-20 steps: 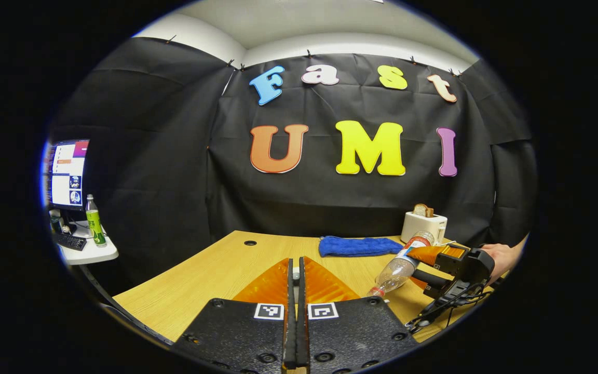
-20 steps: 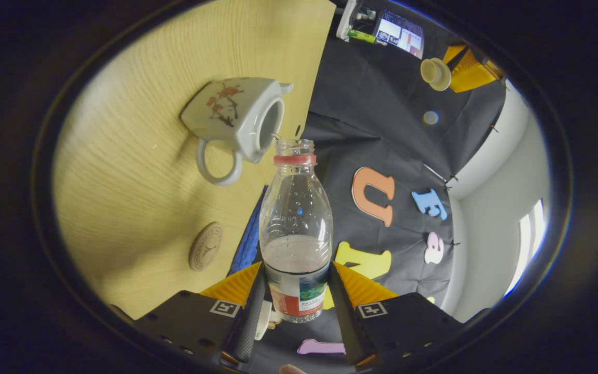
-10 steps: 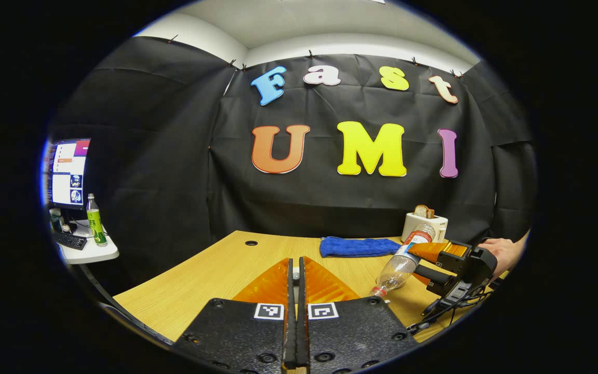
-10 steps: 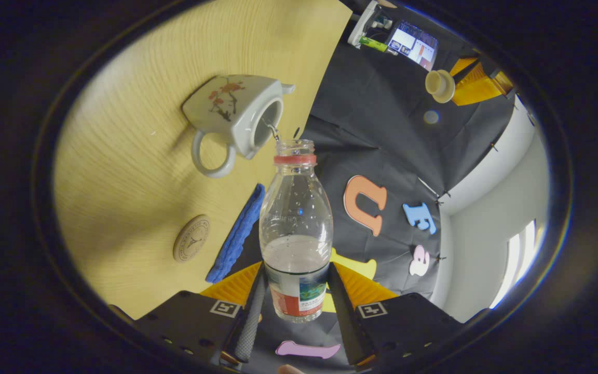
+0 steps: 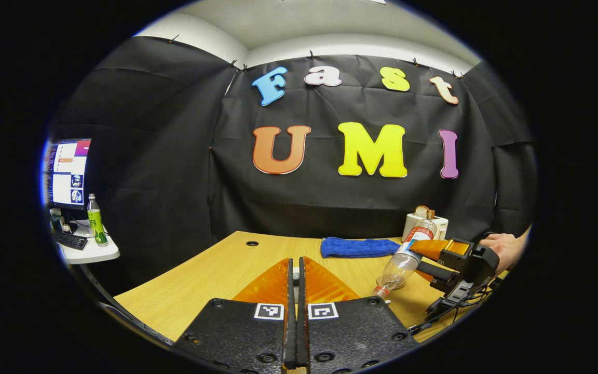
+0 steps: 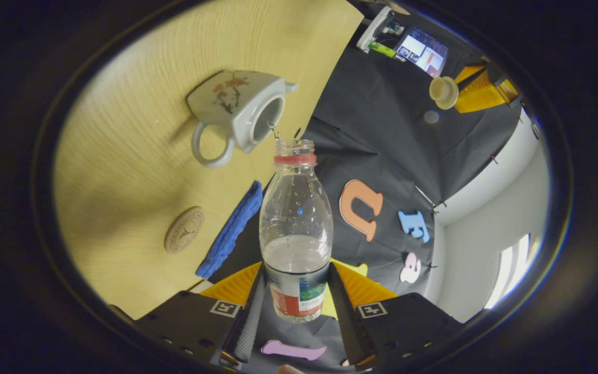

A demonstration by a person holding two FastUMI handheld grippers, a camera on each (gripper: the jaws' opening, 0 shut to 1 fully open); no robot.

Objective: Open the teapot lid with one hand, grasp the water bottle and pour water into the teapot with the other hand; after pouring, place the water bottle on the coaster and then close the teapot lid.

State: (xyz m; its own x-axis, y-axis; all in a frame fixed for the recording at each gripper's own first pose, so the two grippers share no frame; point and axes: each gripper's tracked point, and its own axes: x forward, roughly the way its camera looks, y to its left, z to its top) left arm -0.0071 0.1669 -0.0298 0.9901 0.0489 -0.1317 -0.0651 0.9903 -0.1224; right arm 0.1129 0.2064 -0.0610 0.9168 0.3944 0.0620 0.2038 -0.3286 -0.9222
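Note:
My right gripper point(image 6: 296, 283) is shut on the clear water bottle point(image 6: 295, 218), gripping it at the label. The bottle is tipped mouth-down, and a thin stream runs from its red-ringed neck into the open white teapot point(image 6: 236, 106) on the wooden table. A round coaster point(image 6: 184, 236) lies beside the teapot. My left gripper point(image 6: 456, 91) hangs in the air off to the side with the teapot lid point(image 6: 443, 89) at its tips. In the left gripper view, the left gripper point(image 5: 294, 266) is closed, and the right gripper point(image 5: 423, 257) tilts the bottle point(image 5: 400, 265) downward at the right.
A blue cloth point(image 5: 358, 246) lies at the back of the table point(image 5: 216, 270), with a white toaster point(image 5: 426, 223) holding bread behind it. A hand point(image 5: 504, 249) holds the right gripper. A side table at the left carries a monitor and a green bottle point(image 5: 95, 226).
The right gripper with the bottle has shifted slightly and kept pouring; the teapot and coaster drift upward and left in its view. The left gripper stays still with the lid.

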